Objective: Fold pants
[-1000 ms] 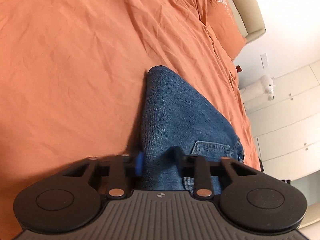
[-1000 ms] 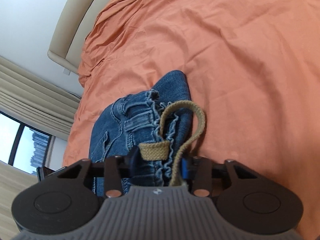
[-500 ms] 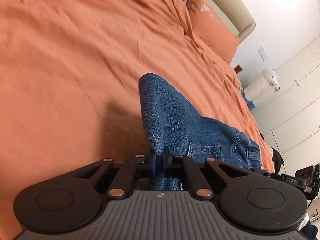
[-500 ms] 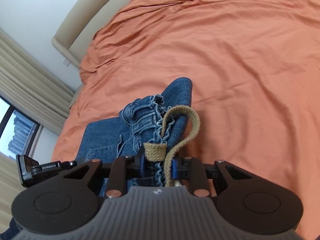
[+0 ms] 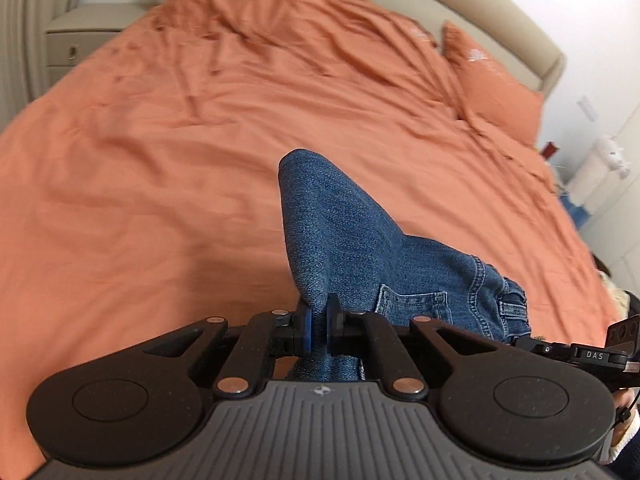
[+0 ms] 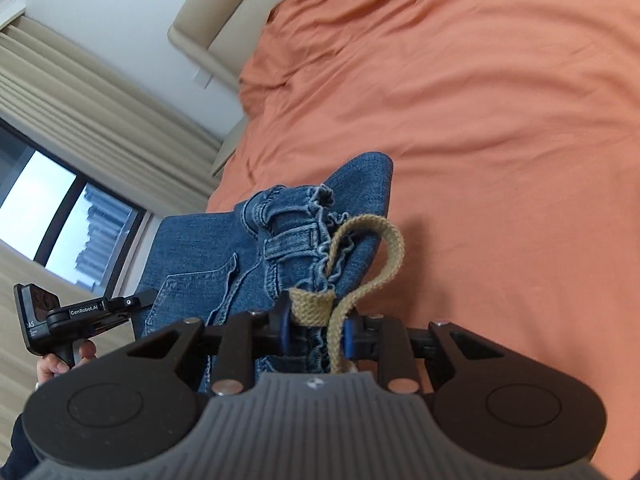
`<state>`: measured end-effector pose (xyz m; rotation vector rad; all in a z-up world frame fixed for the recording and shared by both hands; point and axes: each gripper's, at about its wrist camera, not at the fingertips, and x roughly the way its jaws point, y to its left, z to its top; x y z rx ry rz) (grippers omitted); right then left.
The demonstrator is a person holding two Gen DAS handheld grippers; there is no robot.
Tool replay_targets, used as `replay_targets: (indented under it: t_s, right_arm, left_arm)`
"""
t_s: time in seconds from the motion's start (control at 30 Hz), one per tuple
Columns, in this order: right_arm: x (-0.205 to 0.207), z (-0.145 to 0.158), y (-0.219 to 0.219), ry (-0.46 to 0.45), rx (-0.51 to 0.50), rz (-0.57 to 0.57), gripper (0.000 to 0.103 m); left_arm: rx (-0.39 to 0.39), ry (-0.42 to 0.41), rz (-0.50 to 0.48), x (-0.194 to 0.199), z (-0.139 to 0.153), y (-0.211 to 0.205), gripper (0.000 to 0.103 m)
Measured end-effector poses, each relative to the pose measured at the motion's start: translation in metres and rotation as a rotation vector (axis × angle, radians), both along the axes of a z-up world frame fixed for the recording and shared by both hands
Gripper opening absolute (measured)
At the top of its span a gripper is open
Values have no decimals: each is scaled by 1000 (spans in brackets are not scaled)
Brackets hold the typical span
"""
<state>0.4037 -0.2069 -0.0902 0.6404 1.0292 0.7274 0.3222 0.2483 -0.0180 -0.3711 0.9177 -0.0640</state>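
As seen from the left wrist, shows the left gripper (image 5: 318, 320) pinched almost fully together on a thin fold of the blue denim pants (image 5: 340, 232), pads pressing the cloth from both sides. Shows the denim rising ahead of the jaws as a rounded hump, with a back pocket (image 5: 412, 304) to the right, all over the orange bedspread (image 5: 160, 168); cannot tell whether the far end rests on it. Takes in, from this side alone, an orange pillow (image 5: 492, 84), the beige headboard (image 5: 500, 20) and a nightstand (image 5: 80, 40) at far left. Catches only a black edge of the other handheld unit at the right border. From the right wrist, shows instead the right gripper (image 6: 316, 328) partly closed, jaws just having been closing, pads clamped on the ruffled waistband (image 6: 296, 236) together with a tan drawstring (image 6: 388, 244) looping up past the fingers. Reveals there, and not in the left view, the belt loop, the frayed waist edge, a hand (image 6: 60, 364) gripping the left unit's handle at the lower left, beige curtains (image 6: 100, 100) and a window (image 6: 52, 208). Gives, across both views, the pants stretched between the two grippers.
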Motion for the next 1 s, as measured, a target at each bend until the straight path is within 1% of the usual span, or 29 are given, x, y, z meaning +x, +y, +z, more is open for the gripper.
replay_targets:
  t_s: [0.07, 0.2, 0.3, 0.37, 0.4, 0.47, 0.57, 0.6, 0.63, 0.7, 0.77, 0.83, 0.93, 1.0]
  right_arm:
    - [3, -9, 22, 10, -5, 22, 20]
    - [14, -33, 44, 35, -38, 35, 20]
    - [22, -54, 45, 64, -66, 26, 20]
    - [26, -67, 42, 82, -56, 19, 20]
    - [27, -72, 41, 85, -55, 19, 20]
    - [28, -81, 42, 88, -62, 21, 19]
    - [30, -95, 41, 106, -62, 9, 19]
    - [30, -95, 43, 107, -63, 6, 20]
    - [30, -94, 44, 100, -70, 8, 20]
    - [31, -89, 49, 91, -93, 8, 24]
    - [27, -79, 52, 64, -143, 3, 40]
    - [19, -61, 53, -7, -206, -6, 44]
    - [-5, -28, 56, -177, -355, -19, 44]
    - [-23, -8, 60, -283, -433, -21, 44]
  left_arm:
    - [-2, 19, 13, 1, -11, 17, 6]
    - [-42, 56, 17, 11, -52, 36, 6]
    - [-46, 84, 31, 21, -84, 43, 6]
    - [-79, 106, 46, 27, -103, 52, 7]
    - [-91, 111, 46, 29, -110, 55, 7]
    - [-82, 112, 29, 30, -118, 54, 7]
    - [-65, 113, 17, 29, -120, 51, 8]
    - [-61, 116, 16, 29, -118, 50, 9]
    - [-48, 121, 14, 30, -116, 48, 14]
    - [10, 123, 16, 29, -108, 43, 24]
    - [74, 112, 13, 22, -97, 36, 28]
    - [123, 82, 2, 8, -83, 29, 37]
    - [191, 21, -41, -18, -61, 17, 41]
    - [225, 9, -89, -34, -49, 5, 44]
